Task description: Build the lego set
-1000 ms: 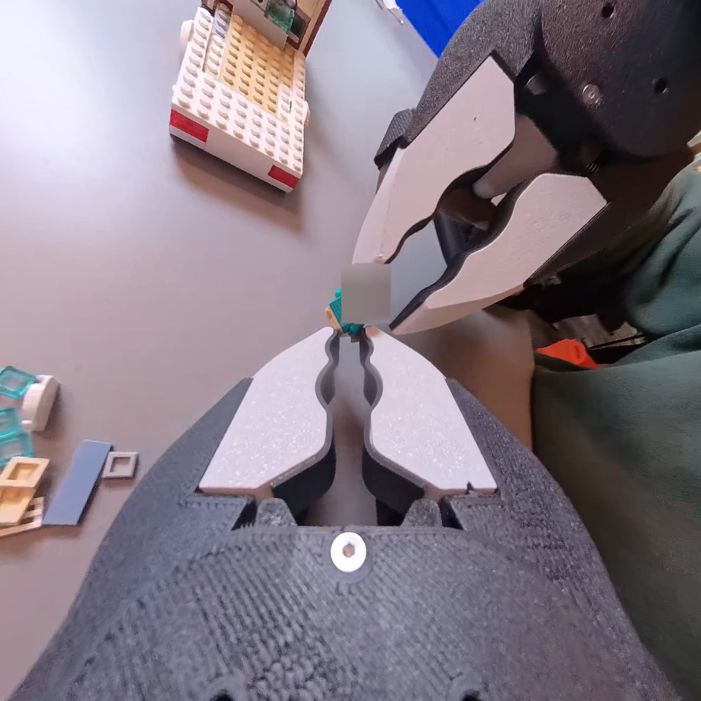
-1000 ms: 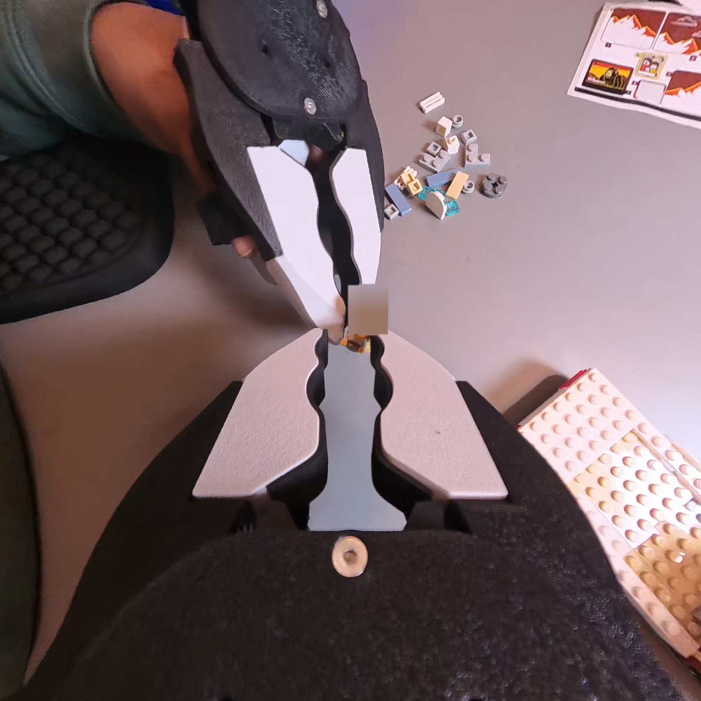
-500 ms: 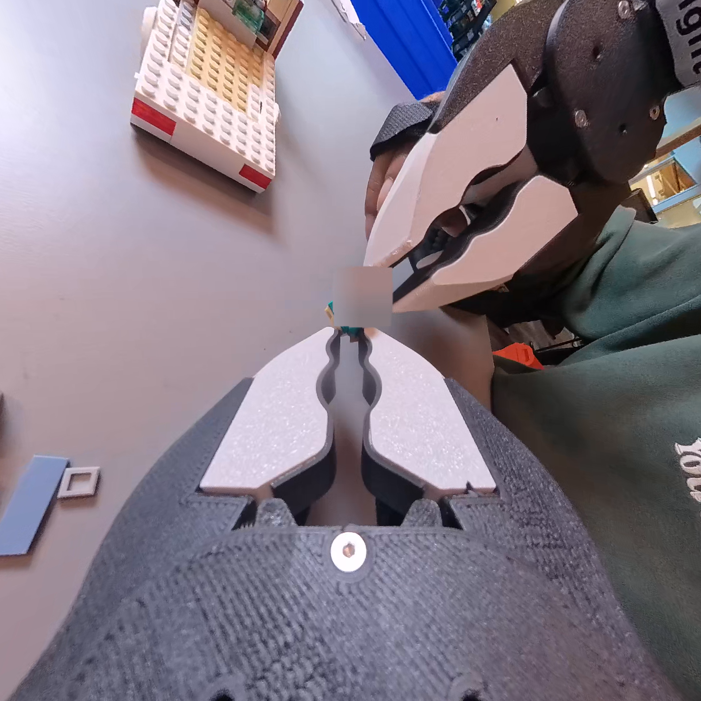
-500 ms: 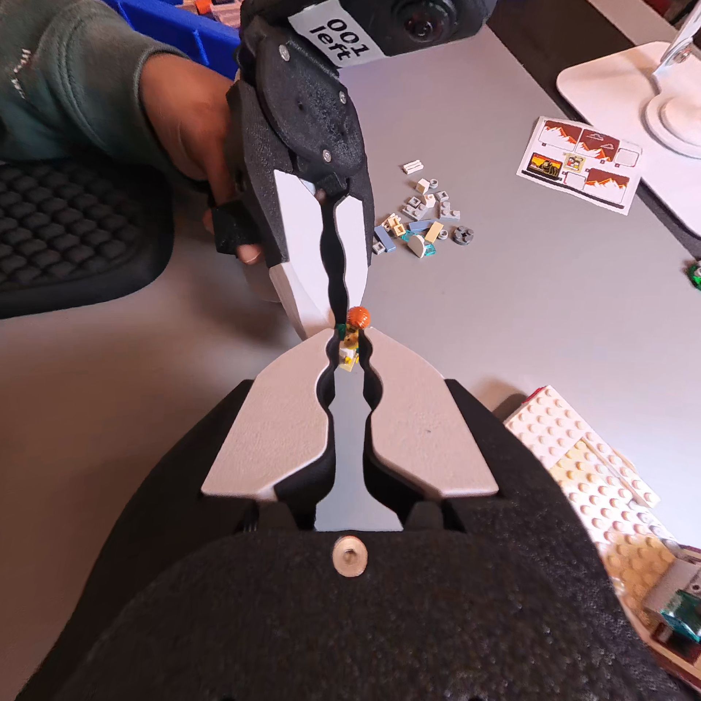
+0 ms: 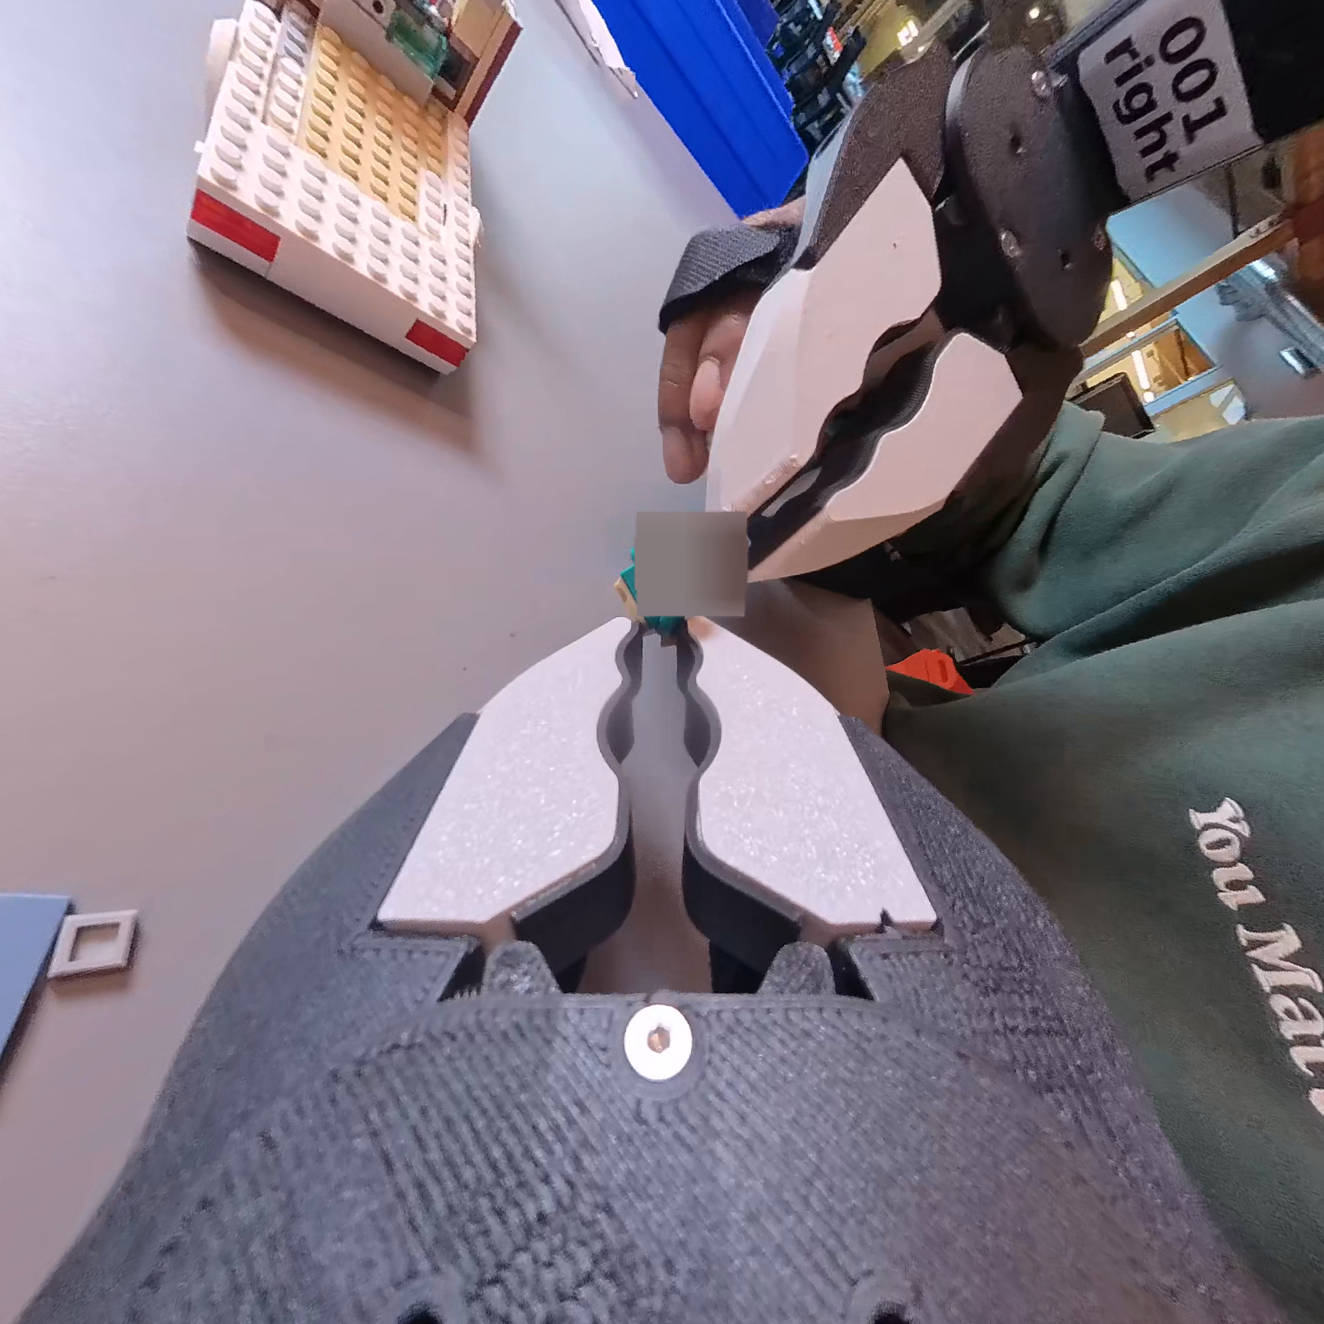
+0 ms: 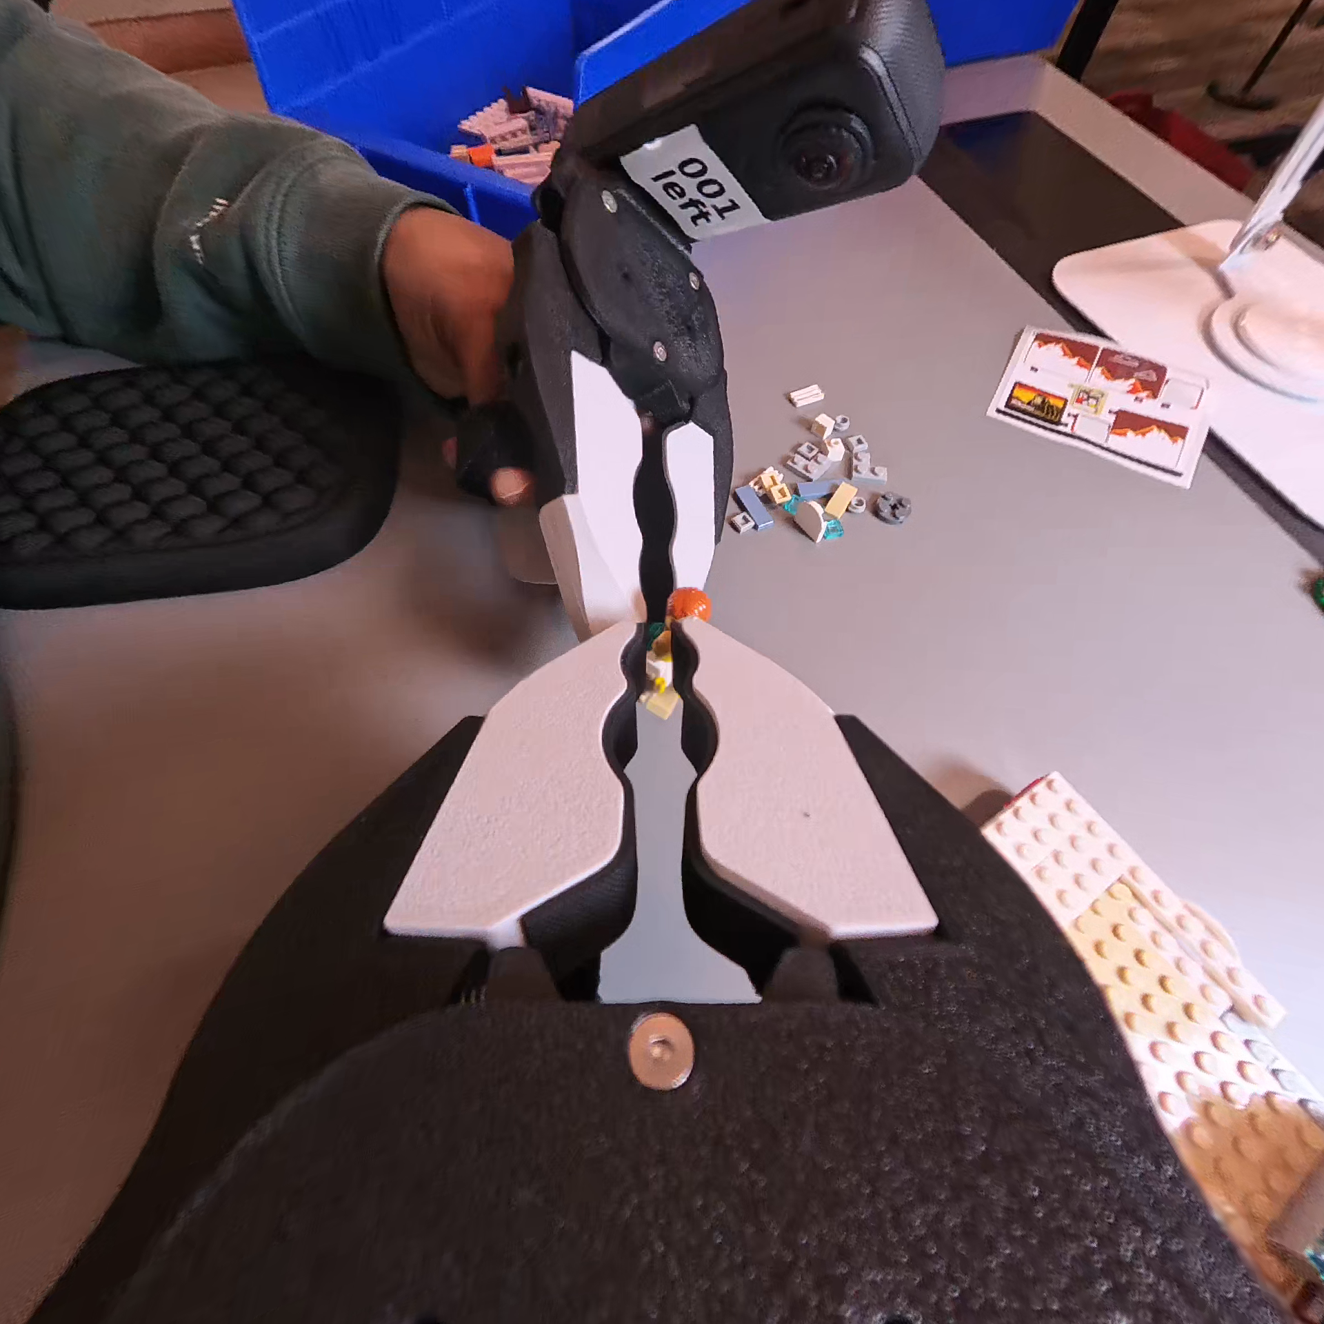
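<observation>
Right wrist view shows the right claw [image 6: 663, 630] pinched on a tiny minifigure [image 6: 660, 670] with an orange hair piece, held in the air above the grey worktop [image 6: 1003, 645]. The left claw [image 6: 670, 595] meets it tip to tip; in the left wrist view its narrow gap closes on the figure's teal part [image 5: 659, 622], though a mosaic patch hides the rest, so I cannot tell how firmly it grips. I judge the step to be assembling or handing over the minifigure between the two claws. Next would come a careful squeeze or release by one claw, kept aligned so the small piece does not twist or drop.

The claw faces are pale, grainy and wavy-edged, set in rough black printed shells. The partly built model [image 5: 344, 186] is glossy white and tan studded plate with red ends, lying well apart. Loose small bricks [image 6: 817, 487] and a sticker sheet [image 6: 1096, 405] lie beyond.
</observation>
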Demonstrator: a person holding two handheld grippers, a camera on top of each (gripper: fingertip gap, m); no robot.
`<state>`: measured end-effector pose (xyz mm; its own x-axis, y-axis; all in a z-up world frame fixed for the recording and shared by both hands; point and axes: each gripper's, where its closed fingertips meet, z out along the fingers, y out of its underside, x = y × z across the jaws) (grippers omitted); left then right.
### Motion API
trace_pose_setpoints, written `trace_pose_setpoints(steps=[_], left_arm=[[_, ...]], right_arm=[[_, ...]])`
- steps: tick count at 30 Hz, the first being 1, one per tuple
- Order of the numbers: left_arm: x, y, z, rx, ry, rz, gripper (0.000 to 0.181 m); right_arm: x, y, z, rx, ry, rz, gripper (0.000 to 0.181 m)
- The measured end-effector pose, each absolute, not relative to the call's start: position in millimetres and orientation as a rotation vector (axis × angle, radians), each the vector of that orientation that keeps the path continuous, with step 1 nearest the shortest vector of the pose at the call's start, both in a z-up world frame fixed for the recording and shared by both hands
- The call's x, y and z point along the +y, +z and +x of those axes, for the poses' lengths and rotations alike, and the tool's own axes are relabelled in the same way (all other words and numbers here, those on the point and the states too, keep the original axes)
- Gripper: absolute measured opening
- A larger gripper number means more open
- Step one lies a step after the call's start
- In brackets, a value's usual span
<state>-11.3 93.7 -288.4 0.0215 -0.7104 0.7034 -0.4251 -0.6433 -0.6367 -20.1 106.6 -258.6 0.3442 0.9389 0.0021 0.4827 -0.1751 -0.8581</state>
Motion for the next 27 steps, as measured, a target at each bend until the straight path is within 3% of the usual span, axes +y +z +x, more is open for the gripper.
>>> trace_pose_setpoints(steps=[15, 20, 27], left_arm=[[71, -269, -14, 1.213, -1.911, -1.975, 0.008], [63, -264, -16, 1.240, -1.996, -1.956, 0.008], [53, -246, -21, 1.275, -2.117, -1.843, 0.008]], right_arm=[[77, -246, -24, -1.642, 0.426, -1.453, 0.023], [74, -247, -25, -1.765, 0.257, -1.360, 0.023], [68, -230, -26, -1.743, 0.343, -1.334, 0.021]])
